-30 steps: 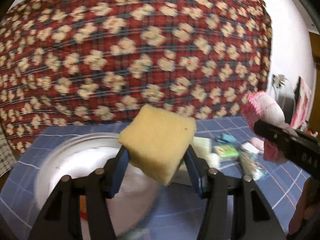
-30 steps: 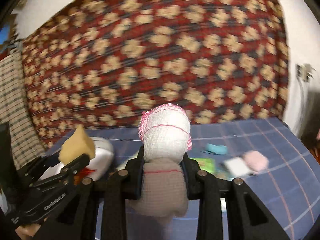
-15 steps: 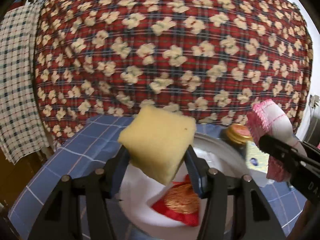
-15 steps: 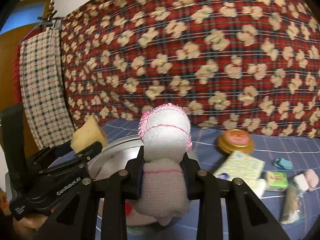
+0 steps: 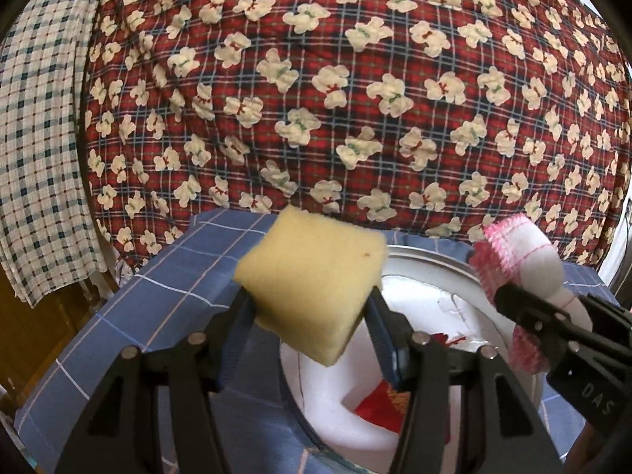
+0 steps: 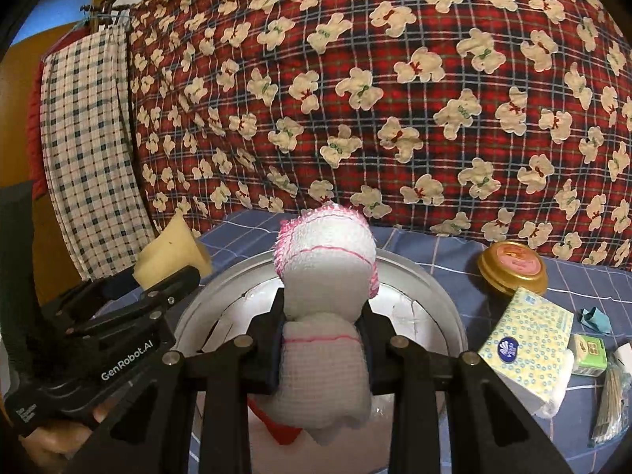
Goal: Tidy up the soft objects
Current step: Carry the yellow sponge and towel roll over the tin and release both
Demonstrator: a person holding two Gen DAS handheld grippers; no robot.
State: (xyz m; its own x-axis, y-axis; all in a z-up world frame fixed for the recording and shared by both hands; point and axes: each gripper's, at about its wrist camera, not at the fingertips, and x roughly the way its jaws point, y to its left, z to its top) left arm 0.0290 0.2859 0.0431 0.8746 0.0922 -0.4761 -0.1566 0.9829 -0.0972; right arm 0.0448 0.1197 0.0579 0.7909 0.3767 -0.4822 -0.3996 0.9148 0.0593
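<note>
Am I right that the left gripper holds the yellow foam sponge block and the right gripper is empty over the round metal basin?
Not quite. The right gripper is shut on a rolled white cloth with pink trim, as the right wrist view shows. The left gripper does hold the yellow foam sponge block, over the round metal basin.

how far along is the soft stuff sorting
Partly done, by the look of it. The bowl already holds white and red items. In hand: the left gripper clamps a yellow sponge and the right gripper clamps a rolled cloth, both over the bowl, not yet released. Left: dropping those two, and perhaps the tissue pack on the table.
</note>
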